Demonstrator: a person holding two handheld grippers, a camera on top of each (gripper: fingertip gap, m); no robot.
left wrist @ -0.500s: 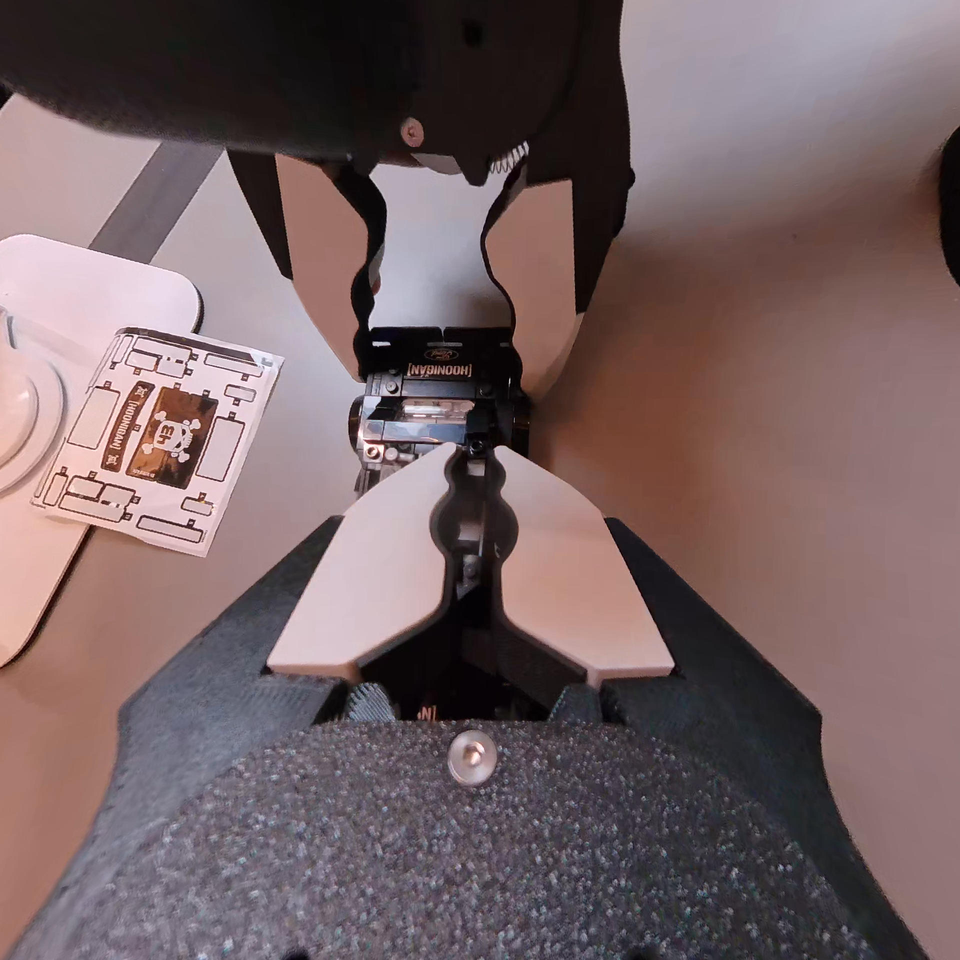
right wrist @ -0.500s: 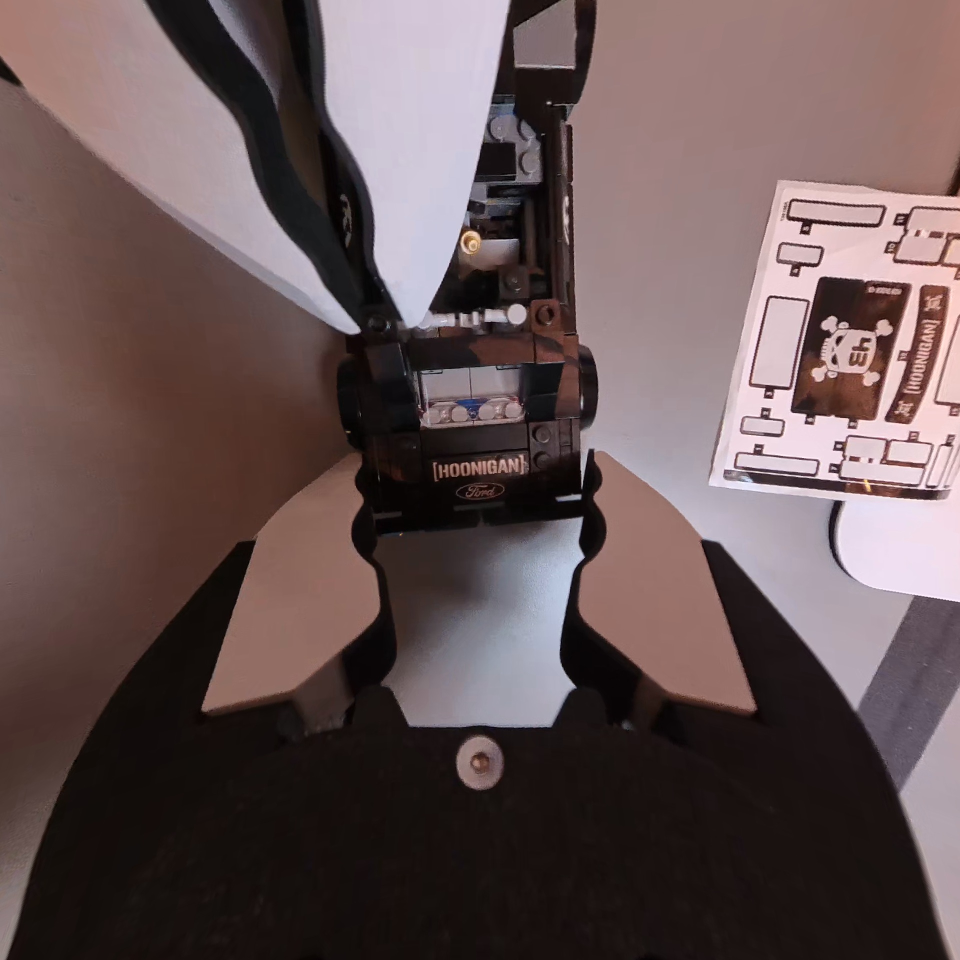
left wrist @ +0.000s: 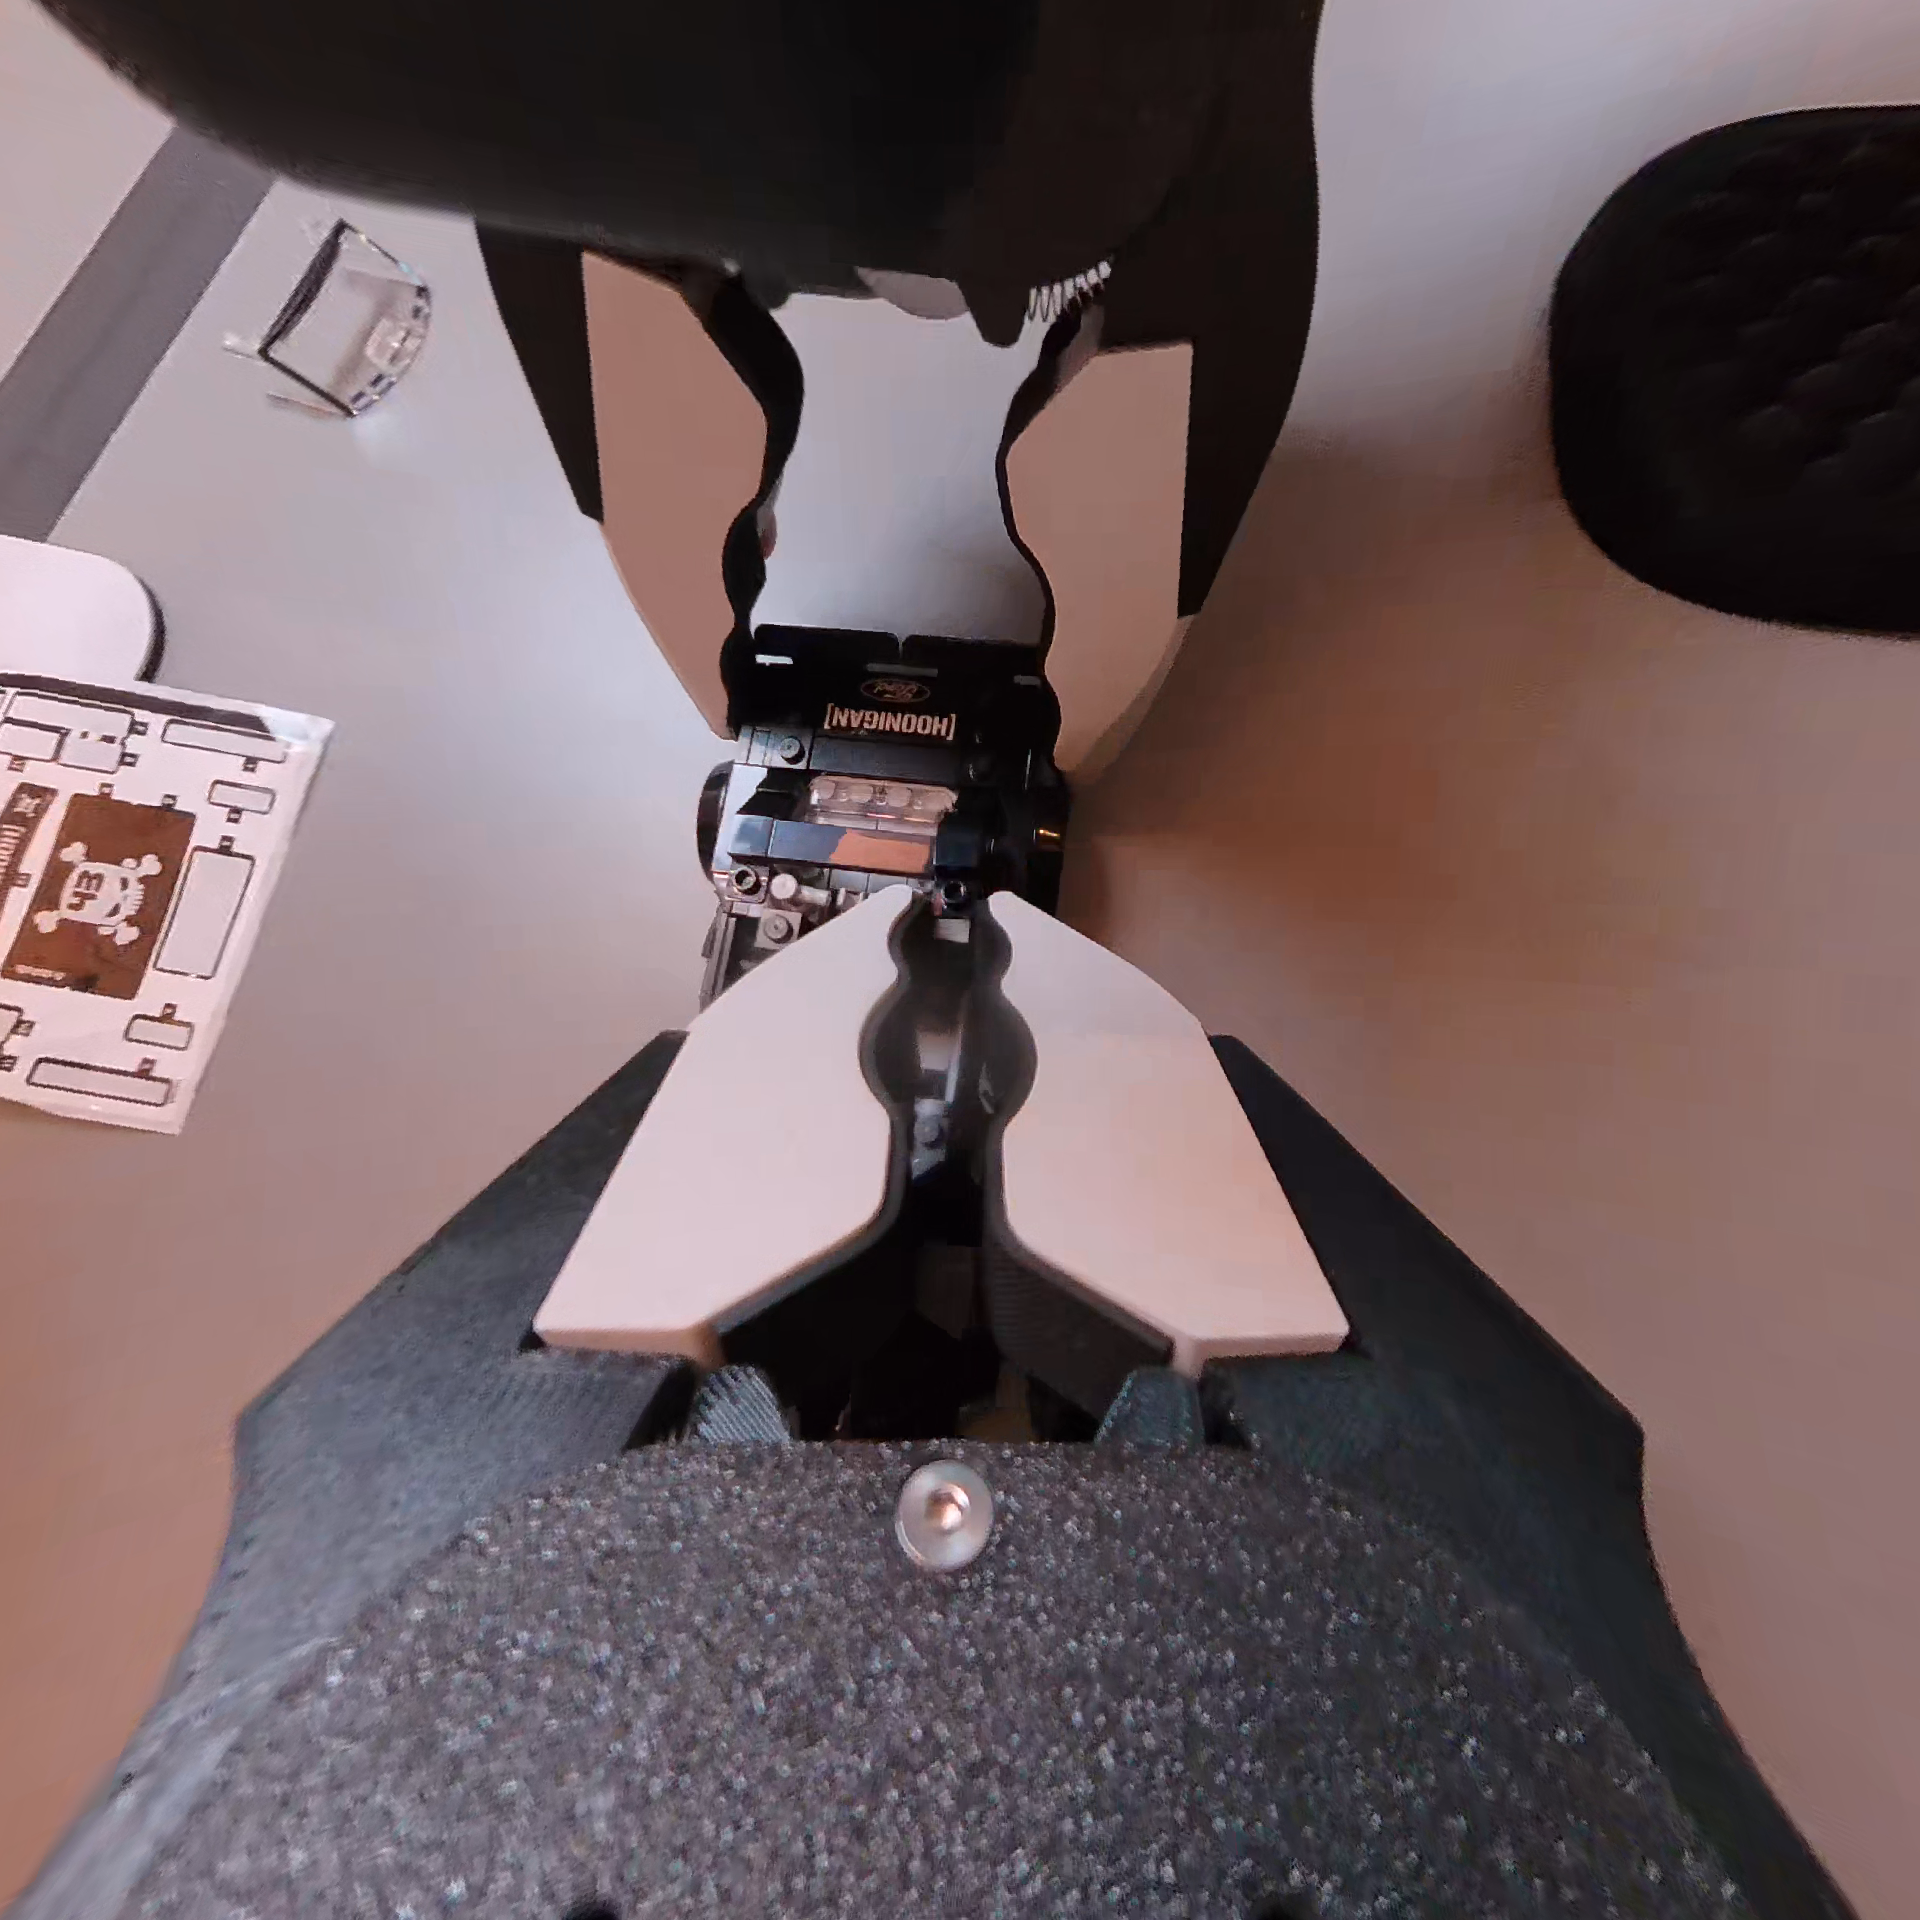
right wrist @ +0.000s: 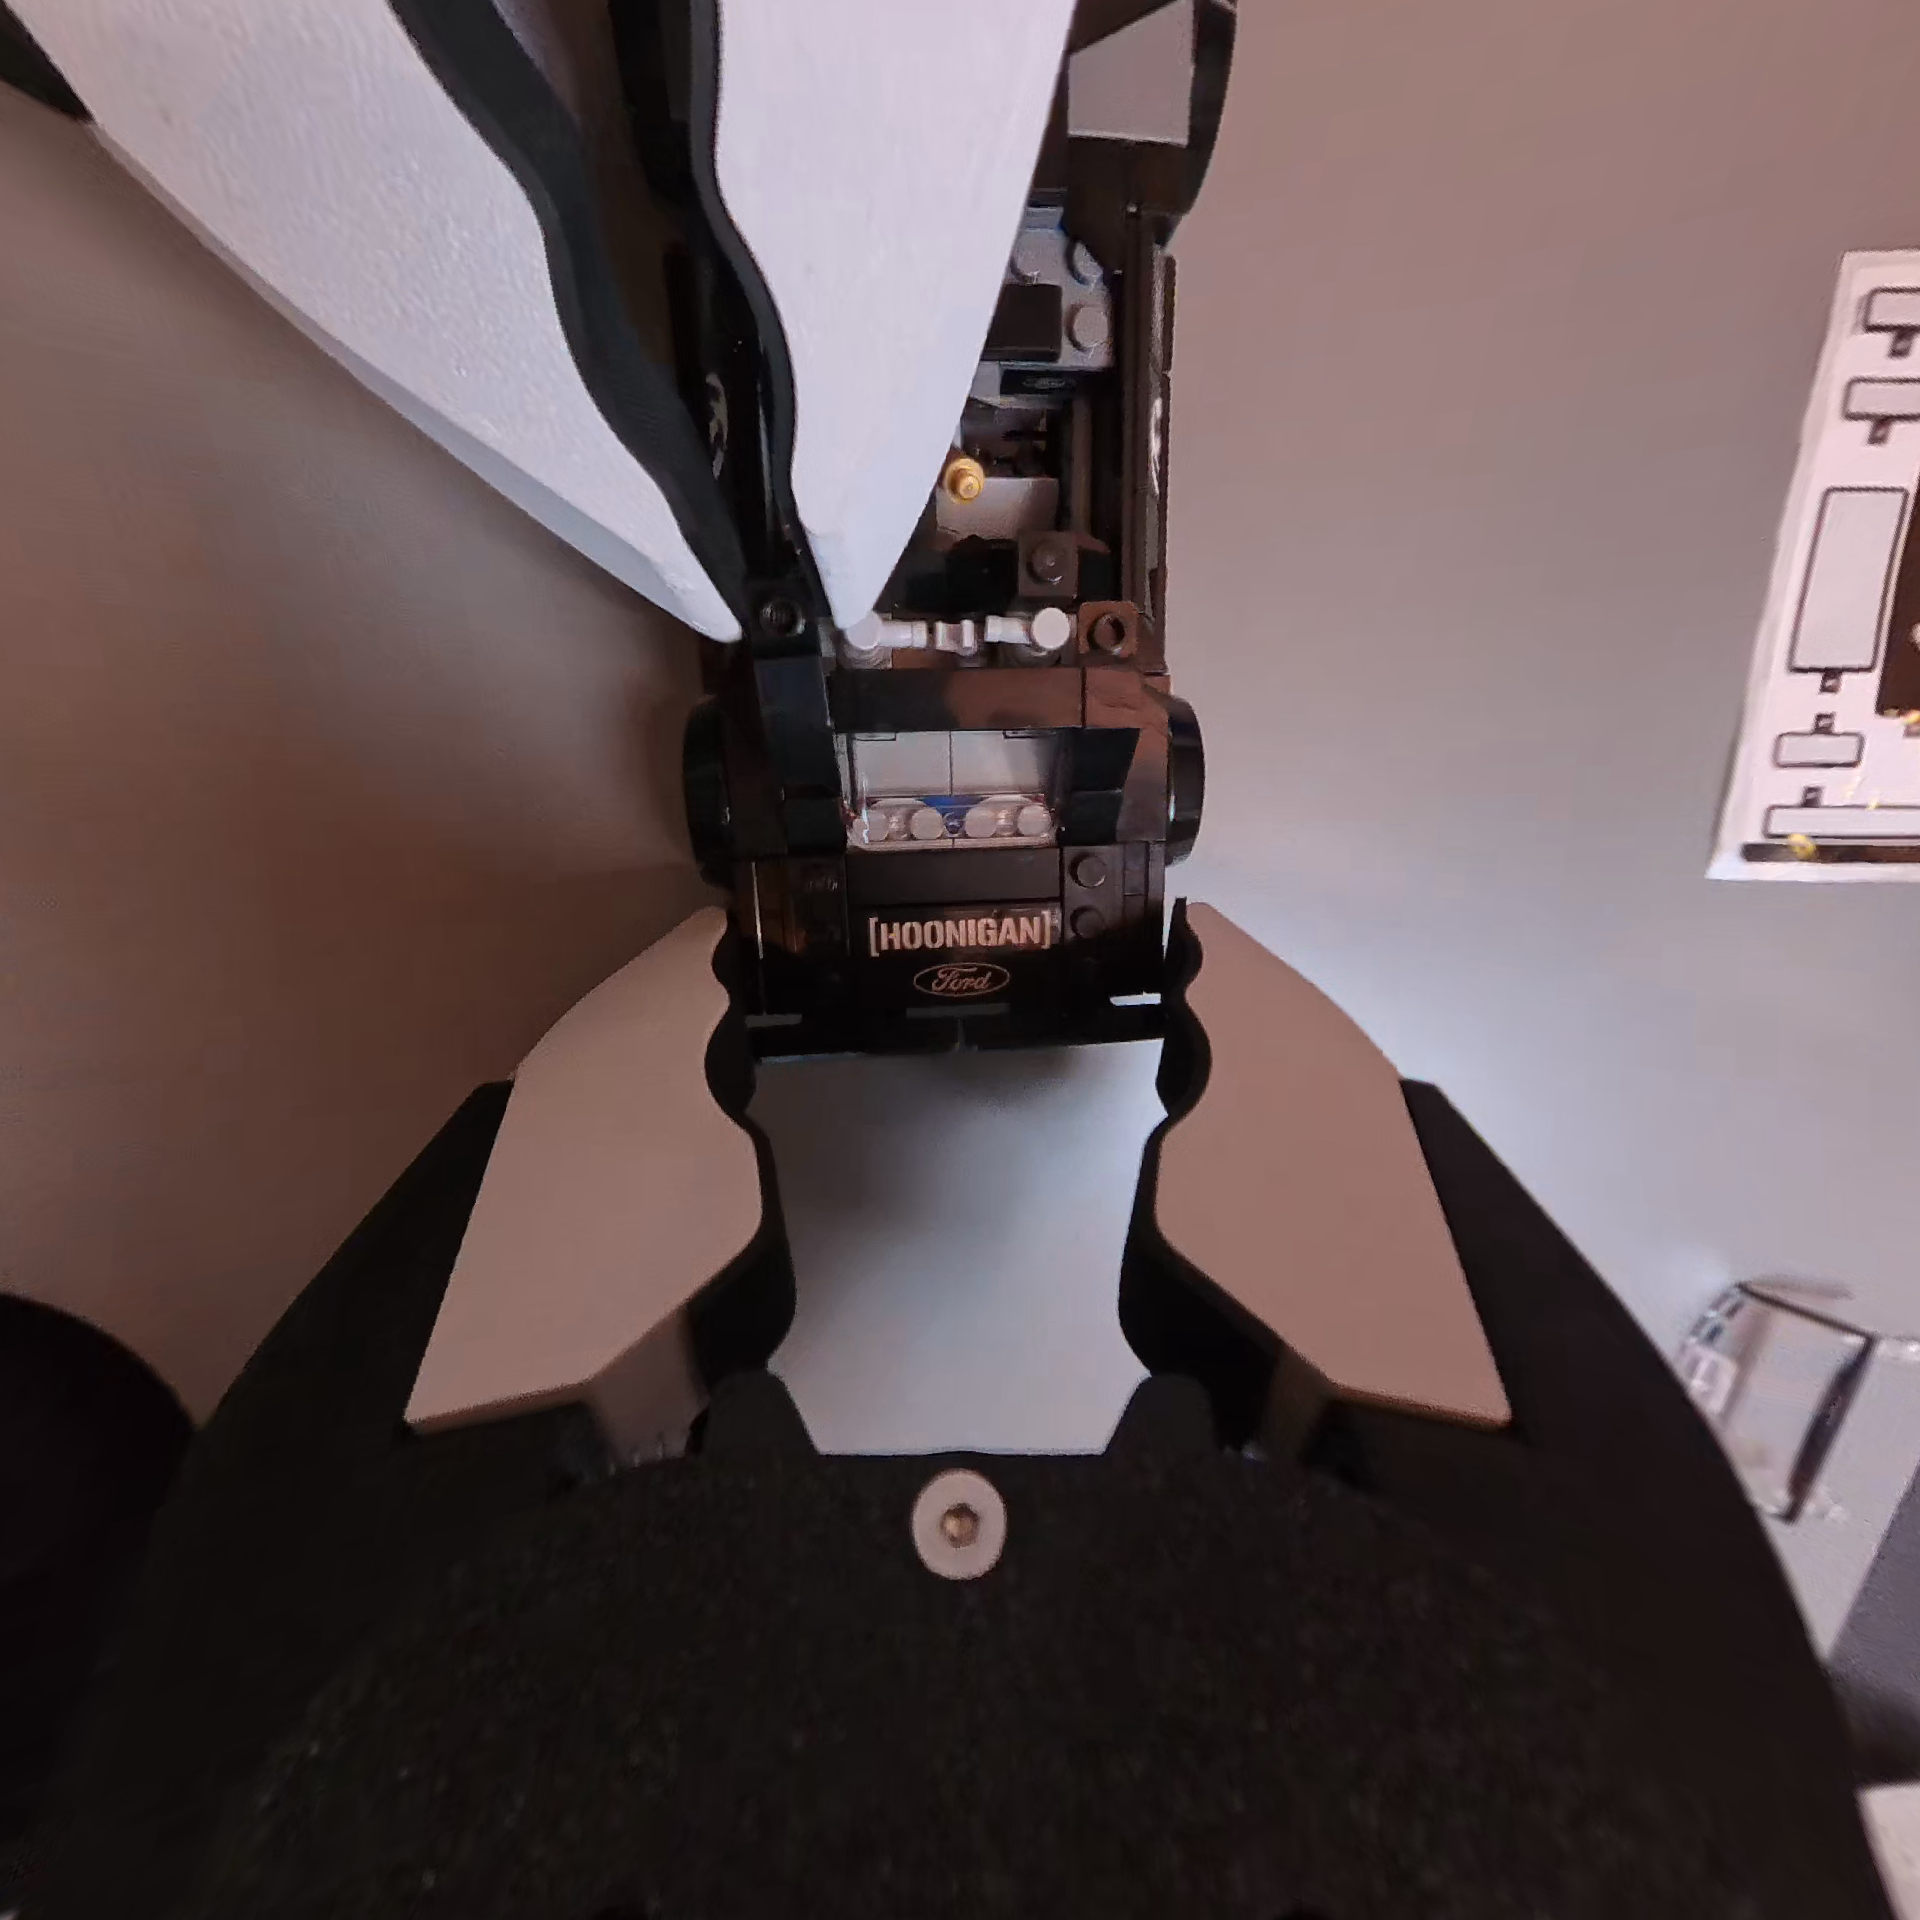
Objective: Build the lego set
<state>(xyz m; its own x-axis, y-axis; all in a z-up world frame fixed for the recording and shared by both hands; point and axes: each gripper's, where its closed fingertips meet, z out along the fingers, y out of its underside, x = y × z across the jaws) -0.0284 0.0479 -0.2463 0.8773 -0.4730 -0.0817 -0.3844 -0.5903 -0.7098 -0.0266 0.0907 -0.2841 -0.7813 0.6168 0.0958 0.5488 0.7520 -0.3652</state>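
Two hand-held grippers, left (left wrist: 951,909) and right (right wrist: 951,977), each clamp one black lego car (right wrist: 956,821).

Desk or office worktop, plain grey tabletop (left wrist: 1455,935), sticker sheet (left wrist: 135,914), black chair seat (left wrist: 1745,384)

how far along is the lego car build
Done: the black lego car has its front end built. In hand: right tongs grip its front, left tongs pinch a part farther back. Left: cabin studs lie bare, and the sticker sheet holds unused stickers.

The lego car (right wrist: 961,862) sits on the table (right wrist: 1455,520) between both grippers, sticker sheet (right wrist: 1829,582) to its right.
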